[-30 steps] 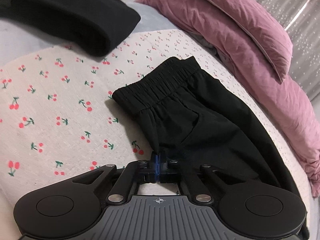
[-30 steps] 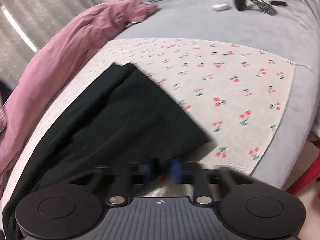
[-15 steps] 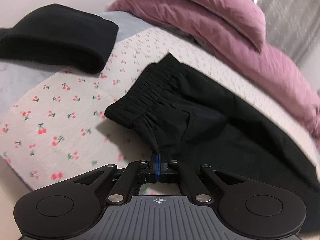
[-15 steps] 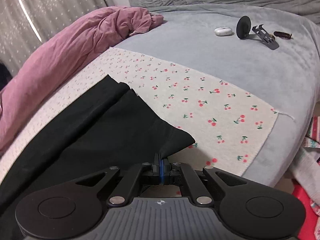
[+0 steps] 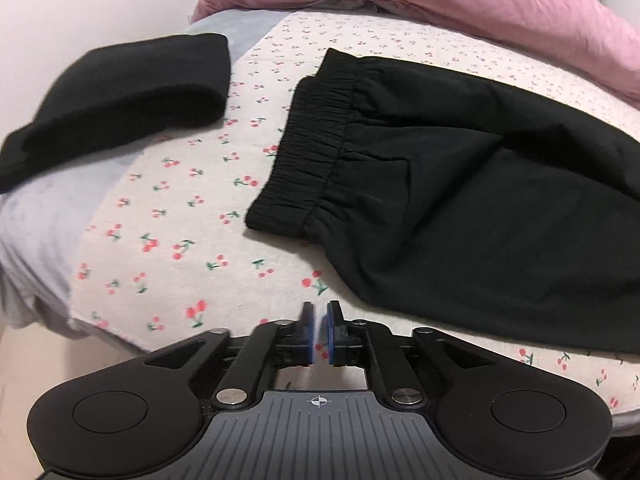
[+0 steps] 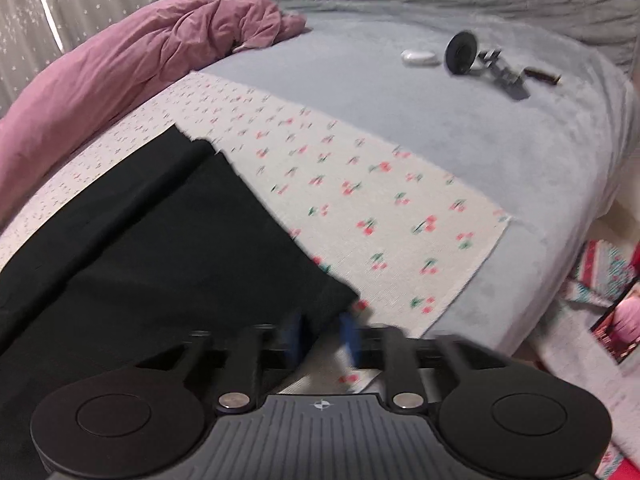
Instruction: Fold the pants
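Pants (image 5: 460,200): black, flat on cherry-print sheet (image 5: 160,240), long axis running waistband to hem. Left gripper (image 5: 319,336), jaws opening, empty, lay beside waistband end; right gripper (image 6: 322,336), jaws opening, straddled hem corner without pinching it

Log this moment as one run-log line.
pants: flat on cherry-print cloth | left tool: opening, empty | right tool: opening, pants edge between

We see the pants (image 5: 460,200) lying flat on the sheet (image 5: 168,248) on the bed (image 6: 460,128), a folded garment (image 5: 116,100) to their left, the duvet (image 5: 460,4) behind, and small objects (image 6: 480,60) well apart.
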A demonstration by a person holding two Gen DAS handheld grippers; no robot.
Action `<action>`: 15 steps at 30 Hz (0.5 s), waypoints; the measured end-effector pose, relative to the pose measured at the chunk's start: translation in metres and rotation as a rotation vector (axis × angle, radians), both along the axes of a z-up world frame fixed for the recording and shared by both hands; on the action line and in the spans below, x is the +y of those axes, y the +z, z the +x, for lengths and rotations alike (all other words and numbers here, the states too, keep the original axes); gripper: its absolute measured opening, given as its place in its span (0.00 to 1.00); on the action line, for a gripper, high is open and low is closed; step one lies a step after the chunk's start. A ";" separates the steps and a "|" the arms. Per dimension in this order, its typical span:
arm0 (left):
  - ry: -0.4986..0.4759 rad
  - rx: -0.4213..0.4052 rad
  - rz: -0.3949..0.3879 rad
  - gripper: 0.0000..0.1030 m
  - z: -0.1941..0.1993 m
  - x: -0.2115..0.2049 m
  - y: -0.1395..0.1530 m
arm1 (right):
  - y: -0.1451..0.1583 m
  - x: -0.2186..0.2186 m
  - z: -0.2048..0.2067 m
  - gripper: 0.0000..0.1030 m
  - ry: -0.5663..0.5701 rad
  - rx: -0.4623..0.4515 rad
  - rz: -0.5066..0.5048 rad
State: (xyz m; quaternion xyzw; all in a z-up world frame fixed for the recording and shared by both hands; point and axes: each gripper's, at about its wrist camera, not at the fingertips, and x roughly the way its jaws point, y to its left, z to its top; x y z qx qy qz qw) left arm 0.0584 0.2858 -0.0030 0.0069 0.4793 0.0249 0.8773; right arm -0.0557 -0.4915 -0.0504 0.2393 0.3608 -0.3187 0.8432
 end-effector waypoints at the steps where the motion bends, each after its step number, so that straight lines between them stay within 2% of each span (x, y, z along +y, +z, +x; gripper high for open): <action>1: -0.004 -0.013 -0.001 0.28 -0.003 -0.001 0.006 | 0.004 0.001 0.000 0.51 0.003 0.000 -0.024; 2: -0.013 -0.031 -0.006 0.36 -0.006 -0.003 0.011 | 0.009 0.002 0.001 0.57 0.017 -0.002 -0.048; 4: -0.041 -0.083 -0.002 0.69 -0.011 -0.010 0.027 | 0.017 0.004 0.004 0.66 0.047 -0.005 -0.090; 8: -0.134 -0.171 0.044 0.79 -0.008 -0.038 0.053 | 0.034 0.010 0.021 0.78 0.117 -0.034 -0.138; 9: -0.168 -0.189 0.047 0.84 -0.002 -0.047 0.058 | 0.037 0.011 0.027 0.81 0.131 -0.040 -0.145; 11: -0.233 -0.225 0.055 0.88 0.011 -0.062 0.065 | 0.044 0.014 0.043 0.83 0.165 -0.049 -0.164; 15: -0.322 -0.242 0.118 0.90 0.052 -0.095 0.066 | 0.051 0.018 0.080 0.84 0.246 -0.050 -0.203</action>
